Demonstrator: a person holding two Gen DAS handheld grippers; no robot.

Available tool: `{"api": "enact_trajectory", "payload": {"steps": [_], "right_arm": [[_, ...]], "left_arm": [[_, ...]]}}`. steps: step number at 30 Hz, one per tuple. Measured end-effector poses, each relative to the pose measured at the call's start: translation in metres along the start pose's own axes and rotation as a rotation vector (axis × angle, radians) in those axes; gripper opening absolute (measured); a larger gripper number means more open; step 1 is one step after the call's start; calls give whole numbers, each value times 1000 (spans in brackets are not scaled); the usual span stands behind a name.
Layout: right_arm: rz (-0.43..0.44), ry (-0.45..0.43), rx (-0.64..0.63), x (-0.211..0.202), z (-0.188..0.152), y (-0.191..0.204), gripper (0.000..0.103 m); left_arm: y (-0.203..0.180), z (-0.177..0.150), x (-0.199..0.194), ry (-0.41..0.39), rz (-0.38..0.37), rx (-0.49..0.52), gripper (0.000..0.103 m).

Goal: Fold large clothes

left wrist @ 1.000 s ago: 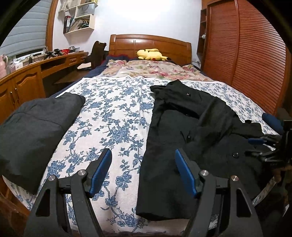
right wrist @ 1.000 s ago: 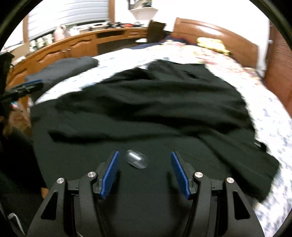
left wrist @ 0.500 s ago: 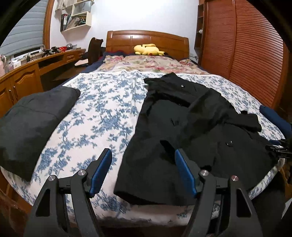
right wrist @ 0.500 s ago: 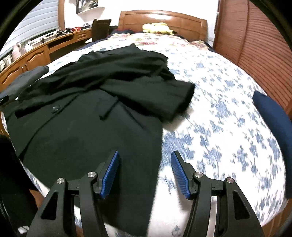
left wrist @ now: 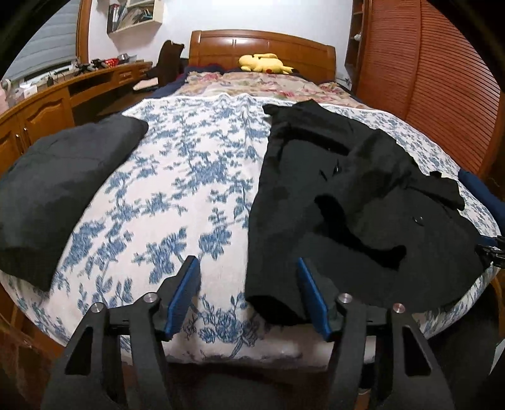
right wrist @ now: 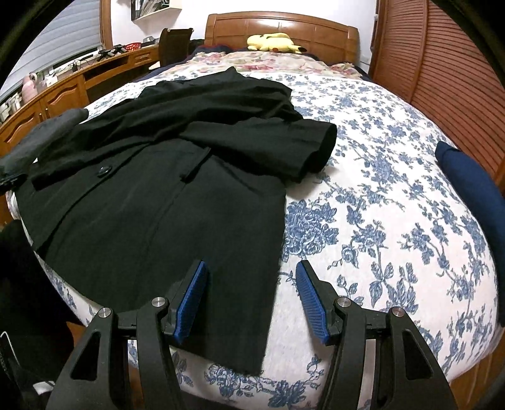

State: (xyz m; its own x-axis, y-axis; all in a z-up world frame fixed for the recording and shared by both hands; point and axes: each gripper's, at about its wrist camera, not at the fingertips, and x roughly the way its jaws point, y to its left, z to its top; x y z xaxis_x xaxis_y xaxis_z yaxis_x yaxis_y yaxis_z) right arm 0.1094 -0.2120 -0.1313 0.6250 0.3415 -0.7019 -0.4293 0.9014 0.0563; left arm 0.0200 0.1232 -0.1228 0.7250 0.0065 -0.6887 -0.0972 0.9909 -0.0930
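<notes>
The left gripper (left wrist: 247, 291), its jaws just narrowed yet parted and empty, hovers over the black coat's (left wrist: 341, 202) near hem corner on the floral bed (left wrist: 176, 195), while the right gripper (right wrist: 251, 295) (jaws likewise apart, gripping nothing) straddles the coat's opposite hem edge.

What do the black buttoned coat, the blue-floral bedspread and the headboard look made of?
Black buttoned coat: matte woven cloth, possibly wool blend; it drapes heavily, no sheen.
Blue-floral bedspread: printed cotton-like fabric, soft and slightly textured.
Headboard: reddish-brown wood with a glossy varnish; light reflects along its panels.
</notes>
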Motion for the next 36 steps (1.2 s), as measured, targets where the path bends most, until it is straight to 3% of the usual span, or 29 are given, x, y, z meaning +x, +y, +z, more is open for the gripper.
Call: {"api": "enact_trajectory", "payload": {"steps": [5, 12, 14, 19, 22, 27, 28, 30, 36], "right_arm": [[-4, 0, 13, 1, -1, 0, 61], [30, 31, 3, -2, 1, 0, 61], [35, 40, -7, -3, -1, 2, 61], [43, 61, -12, -8, -2, 4, 59], [74, 67, -2, -9, -2, 3, 50], [101, 58, 13, -9, -1, 4, 23], [111, 52, 13, -9, 0, 5, 20], [122, 21, 11, -11, 2, 6, 11], [113, -153, 38, -48, 29, -4, 9]], "left_arm": [[0, -5, -3, -9, -29, -19, 56], [-4, -6, -6, 0, -62, -16, 56], [-4, -7, -7, 3, -78, -20, 43], [-3, -2, -16, -34, -68, -32, 30], [-5, 1, -14, -19, -64, -11, 27], [-12, 0, -5, 42, -78, 26, 25], [-14, 1, -6, 40, -69, 37, 15], [-18, 5, -12, 28, -64, 53, 8], [-34, 33, -50, -56, -93, 117, 5]]}}
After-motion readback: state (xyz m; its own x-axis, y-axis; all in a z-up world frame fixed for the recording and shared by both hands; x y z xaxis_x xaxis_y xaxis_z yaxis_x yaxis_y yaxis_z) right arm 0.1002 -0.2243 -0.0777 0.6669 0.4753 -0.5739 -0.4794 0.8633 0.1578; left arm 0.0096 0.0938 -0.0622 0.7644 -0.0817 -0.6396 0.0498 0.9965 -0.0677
